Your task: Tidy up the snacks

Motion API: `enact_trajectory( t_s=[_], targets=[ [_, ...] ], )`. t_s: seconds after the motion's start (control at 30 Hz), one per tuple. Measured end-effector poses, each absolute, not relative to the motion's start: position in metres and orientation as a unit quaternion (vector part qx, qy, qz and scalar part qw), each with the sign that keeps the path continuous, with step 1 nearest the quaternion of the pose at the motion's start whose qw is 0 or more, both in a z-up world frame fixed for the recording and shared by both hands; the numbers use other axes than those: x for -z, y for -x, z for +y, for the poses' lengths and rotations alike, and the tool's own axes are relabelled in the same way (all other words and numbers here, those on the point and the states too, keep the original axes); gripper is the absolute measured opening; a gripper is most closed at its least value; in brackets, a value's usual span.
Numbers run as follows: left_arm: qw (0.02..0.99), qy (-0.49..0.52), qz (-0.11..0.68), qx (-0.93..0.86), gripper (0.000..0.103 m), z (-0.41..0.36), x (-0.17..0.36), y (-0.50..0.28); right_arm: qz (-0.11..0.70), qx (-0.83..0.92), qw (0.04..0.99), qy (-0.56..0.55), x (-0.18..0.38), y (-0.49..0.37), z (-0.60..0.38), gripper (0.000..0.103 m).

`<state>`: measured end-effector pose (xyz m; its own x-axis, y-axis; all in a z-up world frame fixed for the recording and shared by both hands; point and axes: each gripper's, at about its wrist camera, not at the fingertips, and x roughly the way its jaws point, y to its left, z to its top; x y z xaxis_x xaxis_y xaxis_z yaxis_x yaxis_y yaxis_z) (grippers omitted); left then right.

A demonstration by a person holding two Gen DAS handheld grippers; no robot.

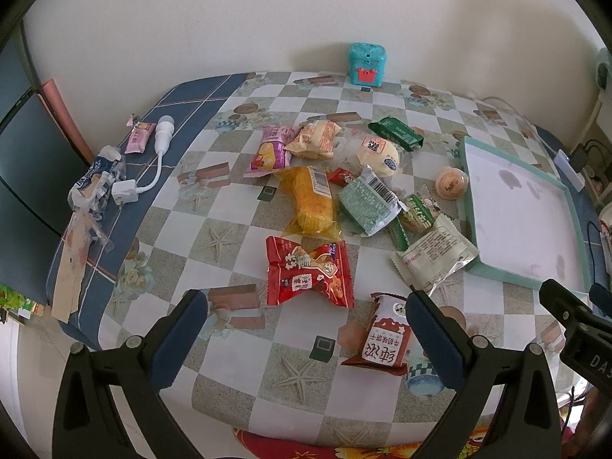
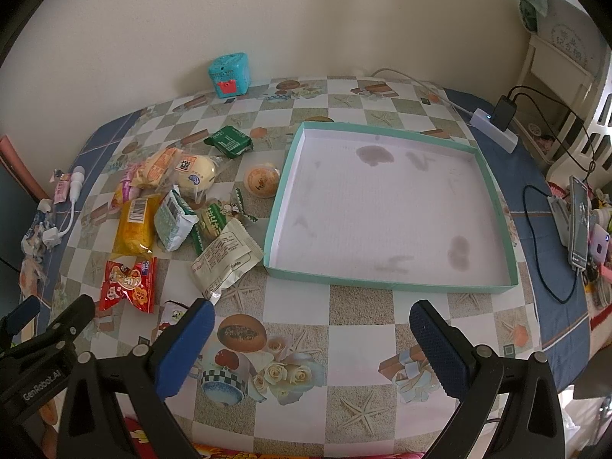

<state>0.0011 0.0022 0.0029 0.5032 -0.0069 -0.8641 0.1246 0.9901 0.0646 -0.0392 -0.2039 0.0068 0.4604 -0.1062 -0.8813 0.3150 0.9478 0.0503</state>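
Right tool (image 2: 311, 315) hides most of red-and-white biscuit packet (image 2: 171, 315).

Both tools look alike: the left gripper (image 1: 306, 329) and the right gripper (image 2: 311, 338) each have two black plastic arms, triangular cut-outs in their frames and round silver screw heads at the joints. Every finger ends in a dark blue pad (image 2: 183, 348) with a fine knurled grain. Off to the left of the right claw, the other tool's black body carries white lettering, "GenRobot.AI" (image 2: 40, 381)
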Motion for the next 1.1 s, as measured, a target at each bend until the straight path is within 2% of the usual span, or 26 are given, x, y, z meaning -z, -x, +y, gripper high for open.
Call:
enact_trajectory(
  t_s=[1.1],
  targets=[
    [0.862,-0.063,0.502,0.033,0.103,0.0005,0.0024,-0.0009,0.505,0.127,0.847,-0.105,-0.0068,0.0392,-0.2044,0.103]
  ],
)
